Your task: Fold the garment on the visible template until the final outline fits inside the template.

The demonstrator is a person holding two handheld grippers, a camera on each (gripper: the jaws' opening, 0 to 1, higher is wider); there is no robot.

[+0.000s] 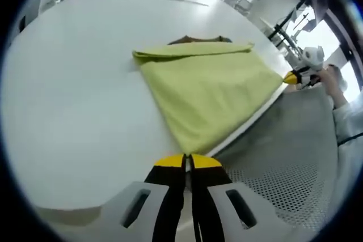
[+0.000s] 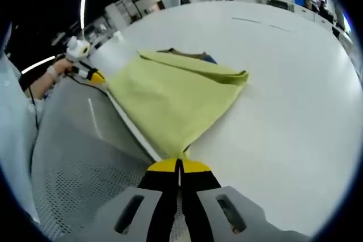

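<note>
A yellow-green garment (image 1: 210, 92) lies folded on the white table (image 1: 79, 83), its top layer doubled over at the far side. One long edge runs along the table's edge. My left gripper (image 1: 187, 160) is shut on the garment's near corner. My right gripper (image 2: 178, 165) is shut on the garment's (image 2: 170, 100) other corner along that edge. Each shows in the other's view at a garment corner, held by a hand: the right gripper (image 1: 290, 76) and the left gripper (image 2: 96, 76). A brown and blue strip (image 1: 198, 39) (image 2: 193, 55) peeks from under the far fold.
The table (image 2: 295, 100) spreads wide and white beyond the garment. A thin dark line (image 1: 181, 1) lies far back on it. Below the table's edge is grey perforated flooring (image 1: 278, 174). A person's sleeve (image 2: 14, 117) shows at the side. Desks and windows stand behind.
</note>
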